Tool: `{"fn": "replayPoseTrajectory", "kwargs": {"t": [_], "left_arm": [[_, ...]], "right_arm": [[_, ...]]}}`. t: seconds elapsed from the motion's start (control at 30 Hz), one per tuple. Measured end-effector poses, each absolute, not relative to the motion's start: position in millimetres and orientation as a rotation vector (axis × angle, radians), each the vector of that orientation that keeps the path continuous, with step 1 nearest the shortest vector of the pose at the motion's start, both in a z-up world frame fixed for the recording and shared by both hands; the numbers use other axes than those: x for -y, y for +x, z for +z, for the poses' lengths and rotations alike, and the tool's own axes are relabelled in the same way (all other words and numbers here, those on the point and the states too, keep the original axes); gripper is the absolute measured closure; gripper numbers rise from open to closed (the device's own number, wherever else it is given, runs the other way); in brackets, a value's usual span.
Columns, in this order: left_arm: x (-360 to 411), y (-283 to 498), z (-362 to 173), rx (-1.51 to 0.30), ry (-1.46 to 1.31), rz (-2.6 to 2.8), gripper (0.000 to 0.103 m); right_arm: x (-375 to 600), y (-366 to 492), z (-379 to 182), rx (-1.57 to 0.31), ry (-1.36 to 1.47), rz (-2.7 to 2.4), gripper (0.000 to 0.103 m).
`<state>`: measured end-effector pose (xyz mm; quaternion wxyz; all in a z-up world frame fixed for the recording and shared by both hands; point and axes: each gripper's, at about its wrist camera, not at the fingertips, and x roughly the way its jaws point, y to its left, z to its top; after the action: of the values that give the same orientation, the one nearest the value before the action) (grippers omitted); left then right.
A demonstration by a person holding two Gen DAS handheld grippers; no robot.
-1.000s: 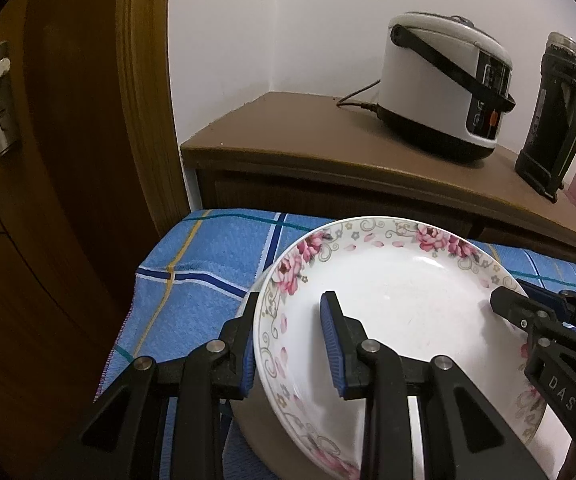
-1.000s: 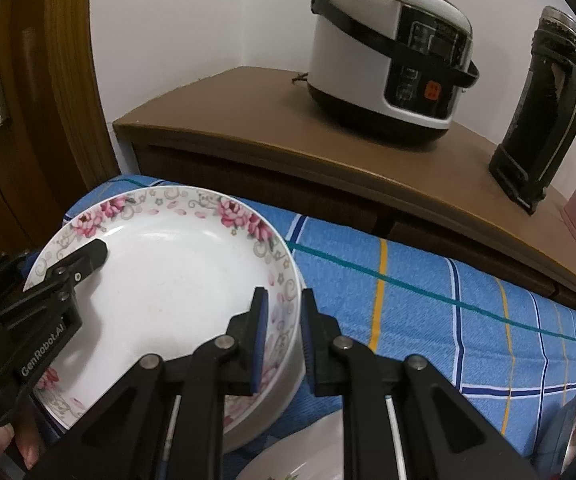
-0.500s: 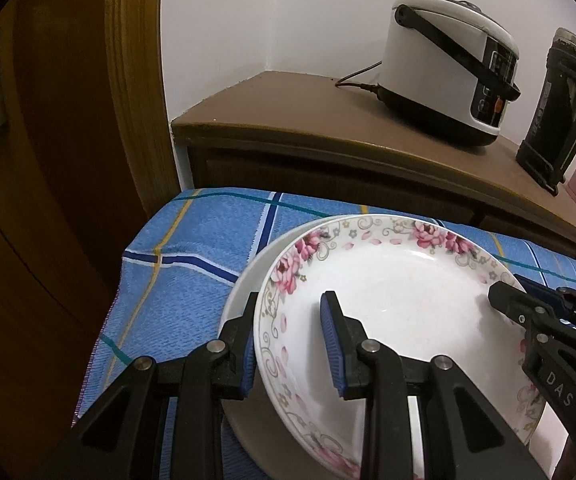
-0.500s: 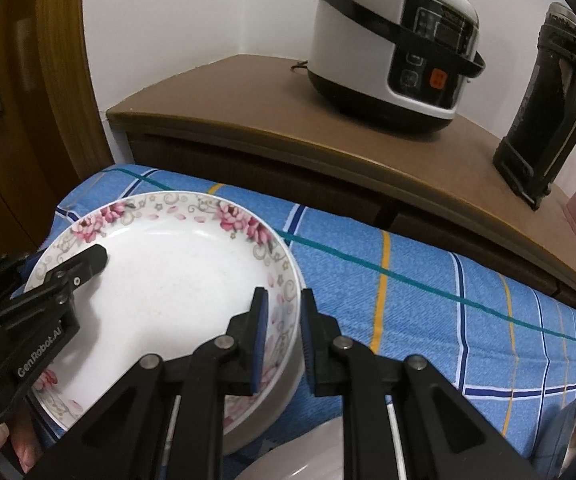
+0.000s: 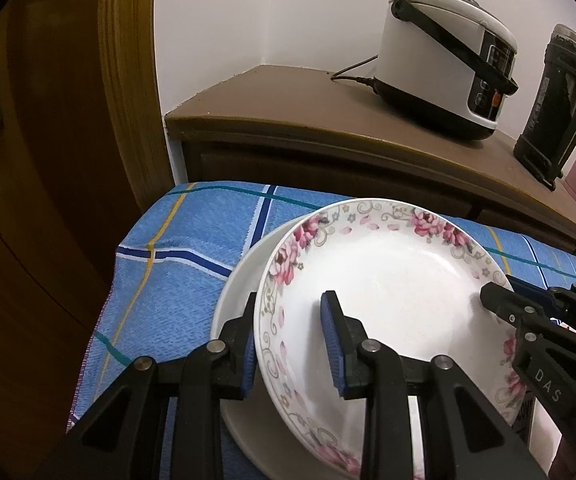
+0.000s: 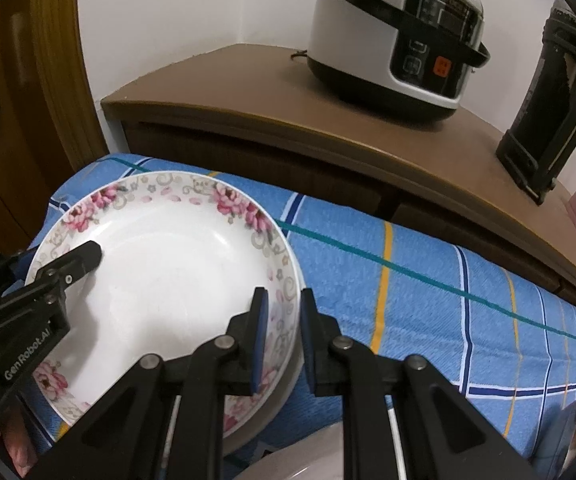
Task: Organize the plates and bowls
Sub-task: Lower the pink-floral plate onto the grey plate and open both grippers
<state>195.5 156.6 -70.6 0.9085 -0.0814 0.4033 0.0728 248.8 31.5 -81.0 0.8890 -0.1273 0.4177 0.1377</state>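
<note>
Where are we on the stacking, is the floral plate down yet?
Nearly. The floral plate sits over the plain white plate on the blue checked cloth, with left gripper and right gripper each straddling its rim. Left: release it, then handle another dish at the bottom edge.
</note>
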Motion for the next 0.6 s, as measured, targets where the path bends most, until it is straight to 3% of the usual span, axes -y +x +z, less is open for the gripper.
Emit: {"fn": "replayPoseTrajectory", "kwargs": {"t": [0.6], "left_arm": [[-157.7, 196.0, -71.1, -0.836, -0.177, 0.147, 0.071]], "right_arm": [[-33.8, 249.4, -81.4, -0.87, -0.29, 0.286, 0.087]]}}
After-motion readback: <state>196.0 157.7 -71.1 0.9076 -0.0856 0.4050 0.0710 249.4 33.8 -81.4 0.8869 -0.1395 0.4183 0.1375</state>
